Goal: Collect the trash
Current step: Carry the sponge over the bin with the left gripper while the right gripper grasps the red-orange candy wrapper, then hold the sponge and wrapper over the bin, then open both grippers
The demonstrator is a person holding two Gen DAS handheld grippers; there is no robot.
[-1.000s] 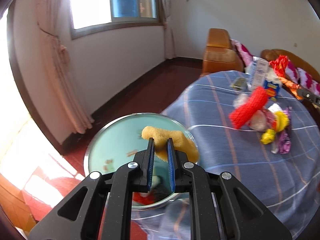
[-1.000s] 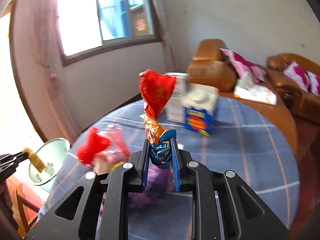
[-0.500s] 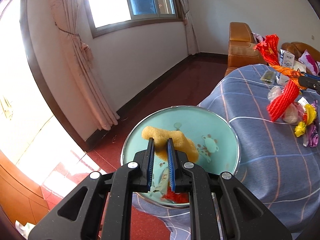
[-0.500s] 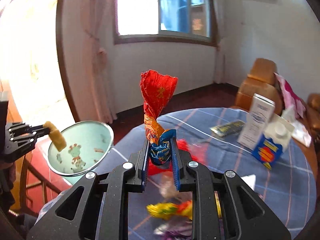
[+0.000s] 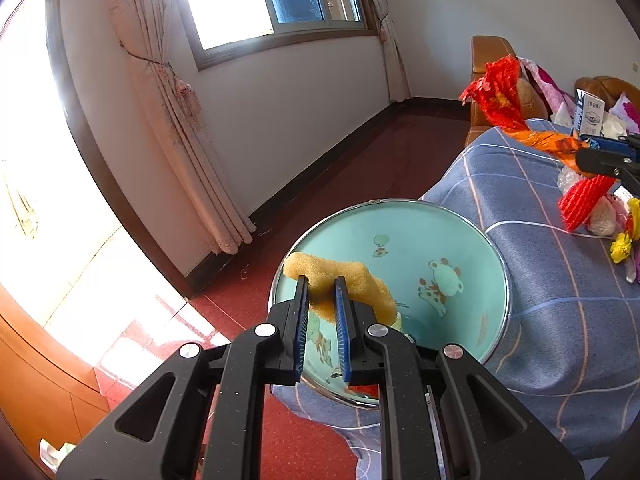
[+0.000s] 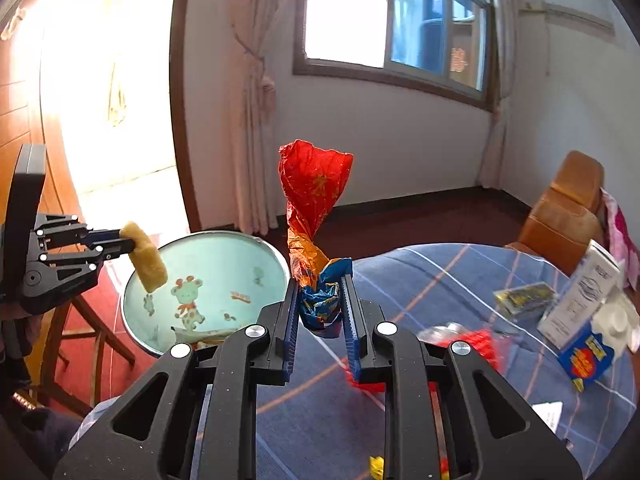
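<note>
My left gripper (image 5: 321, 280) is shut on a yellow sponge-like piece (image 5: 344, 286), held above the left side of a round teal basin (image 5: 452, 240) with cartoon animals. The right wrist view shows the same left gripper (image 6: 120, 242) with the yellow piece (image 6: 146, 258) over the basin's (image 6: 224, 256) left rim. My right gripper (image 6: 320, 280) is shut on a crumpled red, orange and blue foil wrapper (image 6: 314, 200) that sticks up, just right of the basin. In the left wrist view that wrapper (image 5: 504, 96) hangs over the table at the right.
The basin sits at the edge of a round table under a blue checked cloth (image 6: 420, 276). On it lie a red mesh sleeve (image 5: 582, 202), yellow wrappers (image 5: 620, 244), a white carton (image 6: 580, 296), a blue carton (image 6: 588, 356). Brown sofas (image 6: 568, 204) stand behind; a wooden chair (image 6: 84, 332) lies below the left gripper.
My right gripper swung left across the table with the wrapper and now stands beside the basin. The left gripper shifted slightly, so more of the basin shows beneath the yellow piece.
</note>
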